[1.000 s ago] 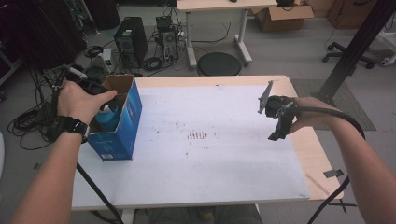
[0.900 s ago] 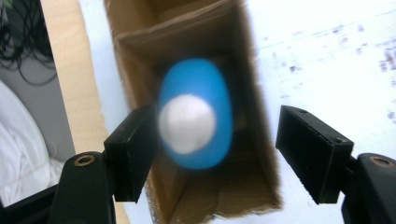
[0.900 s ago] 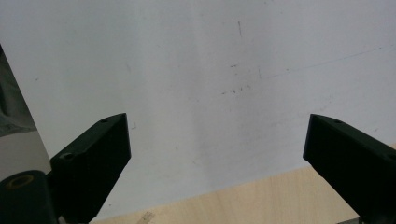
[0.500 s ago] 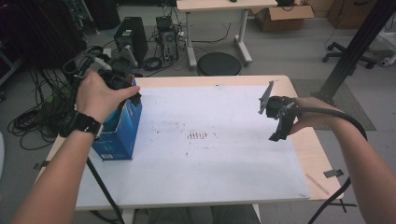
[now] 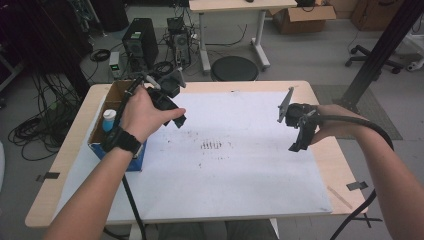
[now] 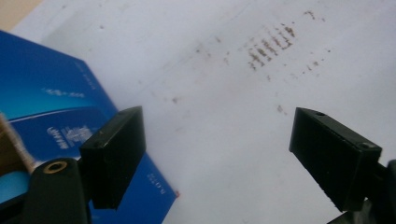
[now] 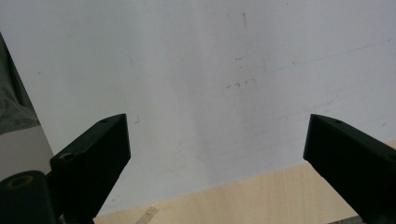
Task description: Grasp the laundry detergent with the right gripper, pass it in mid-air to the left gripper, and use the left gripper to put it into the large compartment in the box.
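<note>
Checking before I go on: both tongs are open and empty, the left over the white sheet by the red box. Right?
Almost. The box is blue, not red, as the left gripper view shows. Otherwise correct: the left tongs and right tongs are open and empty, the left over the white sheet beside the box.

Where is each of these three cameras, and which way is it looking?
High view: above the person's side, looking forward and down on the white paper sheet; both forearms show.
Left gripper view: on the left gripper, looking down at the sheet and blue cardboard box, both shared with the high view.
Right gripper view: on the right gripper, facing the sheet's edge.
</note>
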Demonstrator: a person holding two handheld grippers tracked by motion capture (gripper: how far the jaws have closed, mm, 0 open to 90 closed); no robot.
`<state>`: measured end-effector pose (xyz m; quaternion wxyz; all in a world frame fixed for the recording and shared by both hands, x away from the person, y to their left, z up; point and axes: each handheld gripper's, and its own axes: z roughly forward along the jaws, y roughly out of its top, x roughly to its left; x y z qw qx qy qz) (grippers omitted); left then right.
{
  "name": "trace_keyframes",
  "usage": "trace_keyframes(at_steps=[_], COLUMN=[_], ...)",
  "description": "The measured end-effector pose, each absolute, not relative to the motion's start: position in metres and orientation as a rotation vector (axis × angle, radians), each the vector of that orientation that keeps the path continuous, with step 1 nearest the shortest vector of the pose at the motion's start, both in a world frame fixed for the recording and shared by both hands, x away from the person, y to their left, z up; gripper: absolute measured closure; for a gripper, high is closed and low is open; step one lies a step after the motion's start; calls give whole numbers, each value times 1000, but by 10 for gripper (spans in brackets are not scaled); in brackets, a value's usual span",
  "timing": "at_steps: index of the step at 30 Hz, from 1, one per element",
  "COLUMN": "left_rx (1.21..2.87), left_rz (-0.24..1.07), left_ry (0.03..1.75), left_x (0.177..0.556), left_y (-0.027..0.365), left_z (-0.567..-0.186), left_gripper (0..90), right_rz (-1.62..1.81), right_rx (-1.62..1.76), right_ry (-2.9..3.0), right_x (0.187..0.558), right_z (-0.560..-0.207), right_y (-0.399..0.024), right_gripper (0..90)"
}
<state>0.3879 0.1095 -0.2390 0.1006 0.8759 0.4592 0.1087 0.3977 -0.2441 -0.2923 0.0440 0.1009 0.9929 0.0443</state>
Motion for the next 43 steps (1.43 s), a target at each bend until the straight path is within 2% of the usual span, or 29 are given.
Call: trace_keyframes(at_steps=[3,17,43], left_rx=[2602,2647,2667], left_rz=[320,238,176], left_ry=[1360,1262,1223], left_x=[389,387,386], left_y=[104,90,81], left_z=[-245,-270,-277], left_gripper=[136,55,47], right_rz=[144,146,140], right_rx=[304,312,315], right_ry=[3030,3031,3048], right_x=[397,398,400], right_z=[-292,-291,-295], right_y=[-246,-249,-252], right_gripper=[68,66,62])
